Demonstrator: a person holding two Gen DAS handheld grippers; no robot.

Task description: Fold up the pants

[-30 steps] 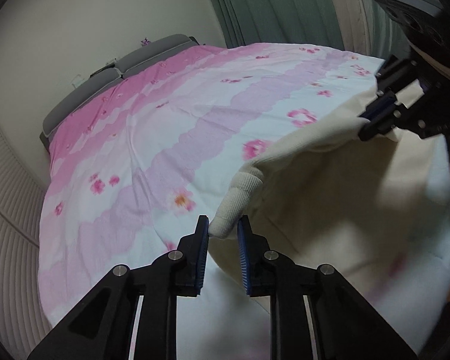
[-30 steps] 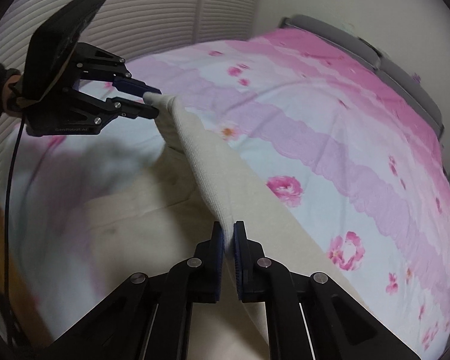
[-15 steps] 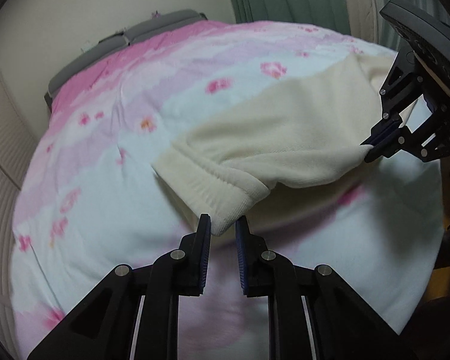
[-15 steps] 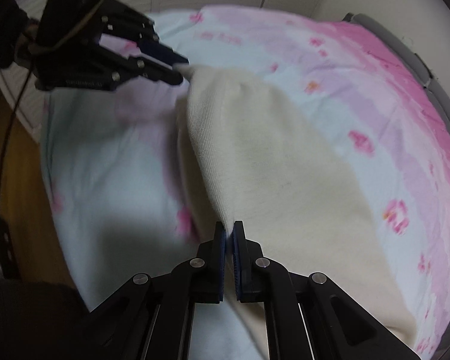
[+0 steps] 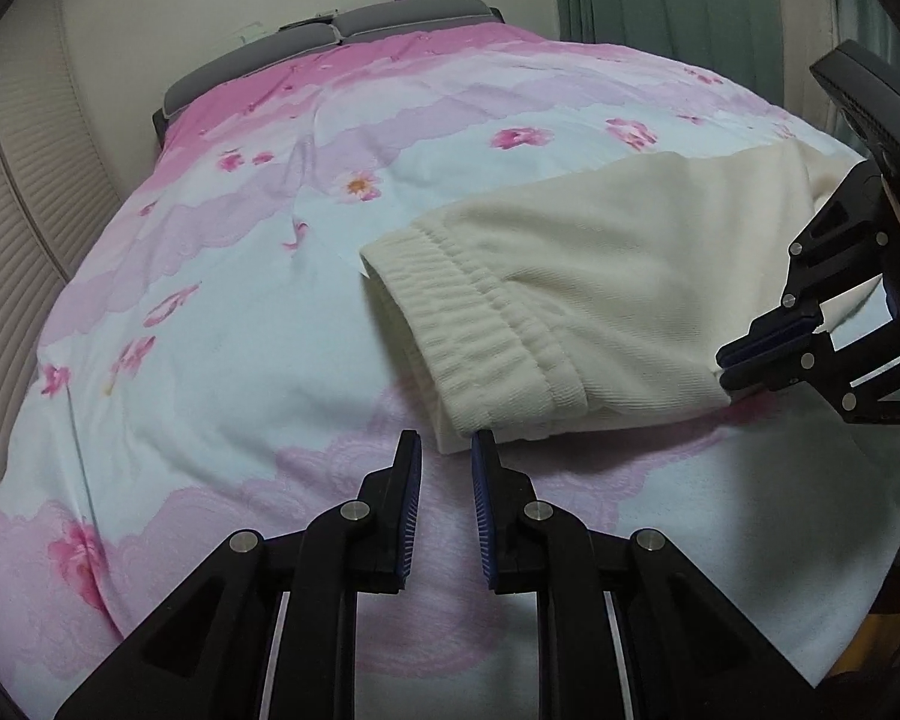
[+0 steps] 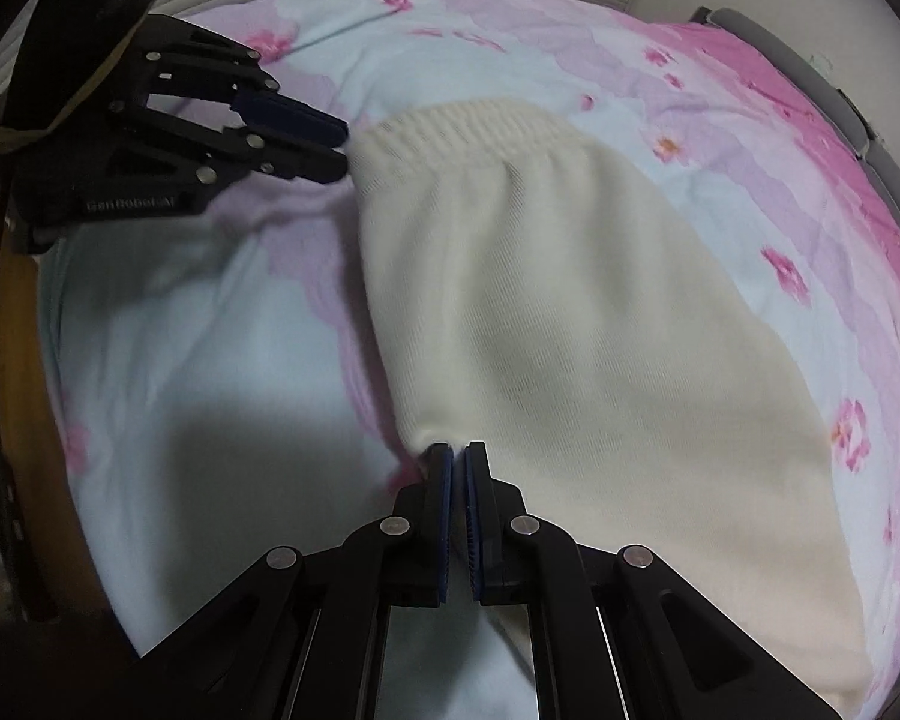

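Pants [image 6: 570, 312] lower end cut off by frame edge.

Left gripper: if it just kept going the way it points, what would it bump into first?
The left gripper already pinches the cream pants at the ribbed waistband corner, so likely that, then the floral bedspread right beneath.

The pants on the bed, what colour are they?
The pants are plain cream, with no pattern. The right wrist view shows them best.

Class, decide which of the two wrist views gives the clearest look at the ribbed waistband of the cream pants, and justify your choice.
The left wrist view: the ribbed waistband lies close and sharp across the middle, its ribs and seam plain, one corner between the left gripper fingers. The right wrist view shows it only far off, foreshortened and softer, beyond the pants.
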